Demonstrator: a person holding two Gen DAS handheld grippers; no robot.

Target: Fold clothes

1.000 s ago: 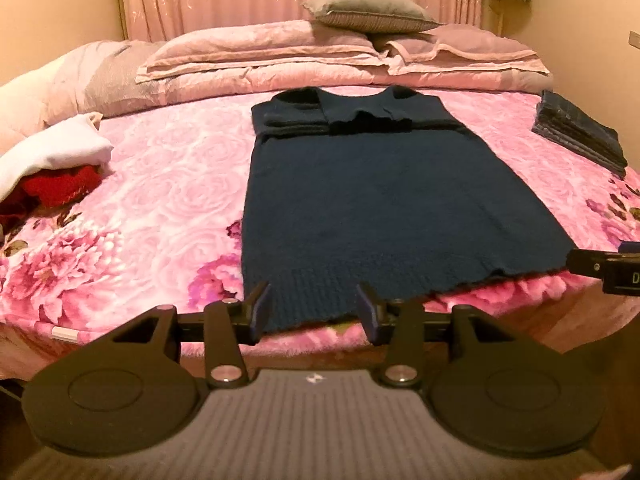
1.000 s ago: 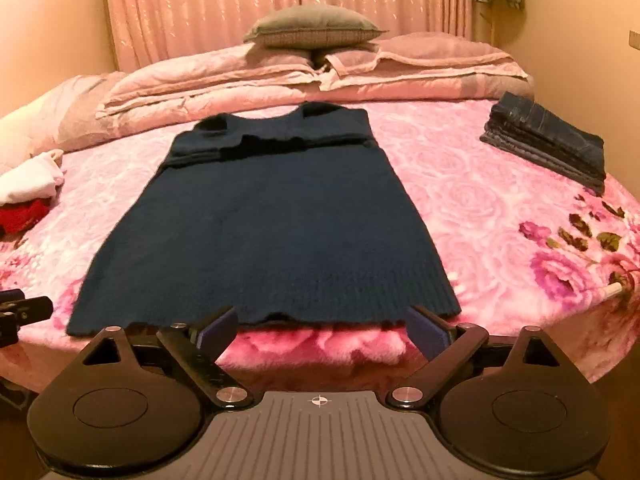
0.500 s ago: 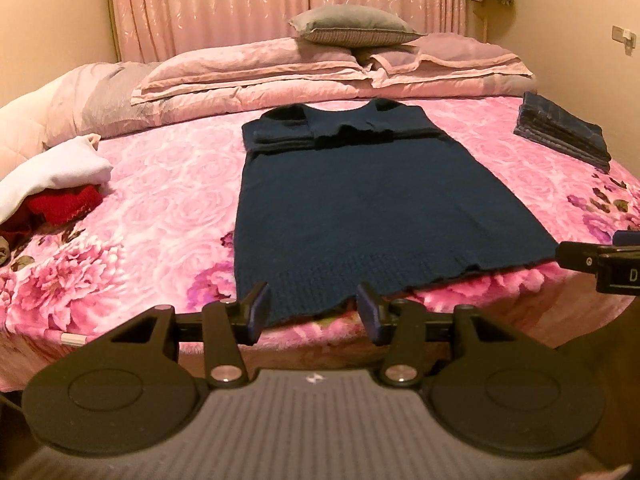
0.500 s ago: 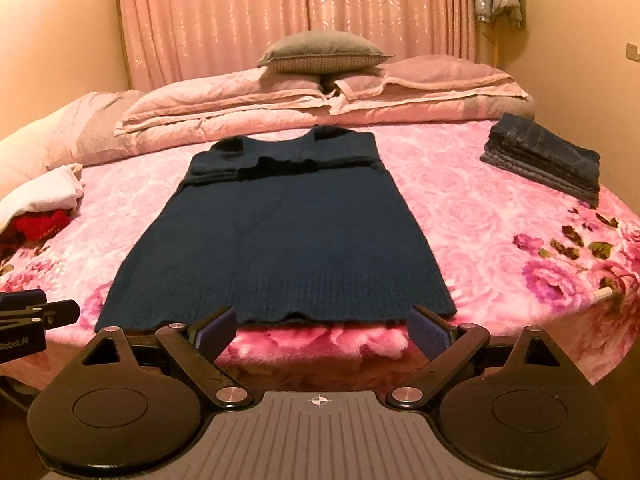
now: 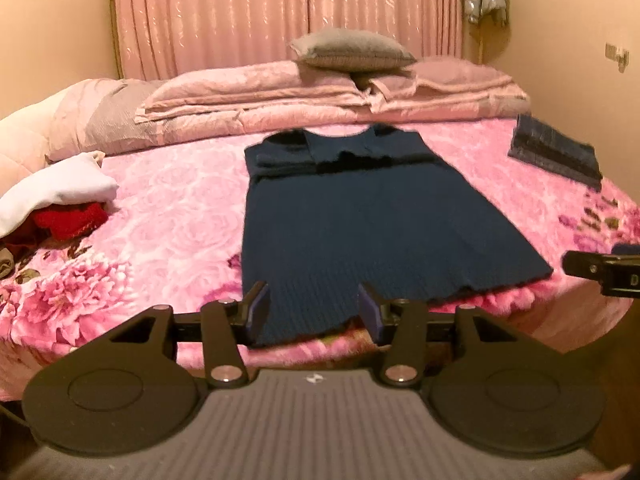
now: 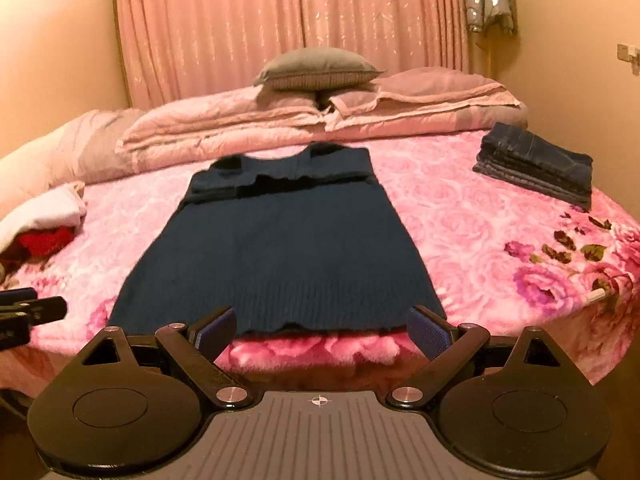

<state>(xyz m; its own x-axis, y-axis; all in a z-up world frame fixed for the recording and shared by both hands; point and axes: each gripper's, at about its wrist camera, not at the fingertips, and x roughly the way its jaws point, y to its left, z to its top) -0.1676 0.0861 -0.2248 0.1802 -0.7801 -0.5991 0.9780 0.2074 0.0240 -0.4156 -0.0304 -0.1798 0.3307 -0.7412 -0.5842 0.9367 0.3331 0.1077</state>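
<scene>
You face one navy sweater [image 5: 372, 232] flat on the bed [image 5: 168, 200], one jeans stack [image 6: 536, 168]; your left gripper [image 5: 312, 312] jaws are opening, empty, right gripper [image 6: 320, 330] jaws released.

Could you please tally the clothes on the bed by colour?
Dark blue: 2, the spread sweater and the folded jeans stack
White: 1, the white garment
Red: 1, the red garment
Total: 4

Both wrist cameras look forward and slightly down from the bed's [image 5: 168, 200] near edge; both views share the dark sweater [image 5: 372, 224] ahead.
</scene>
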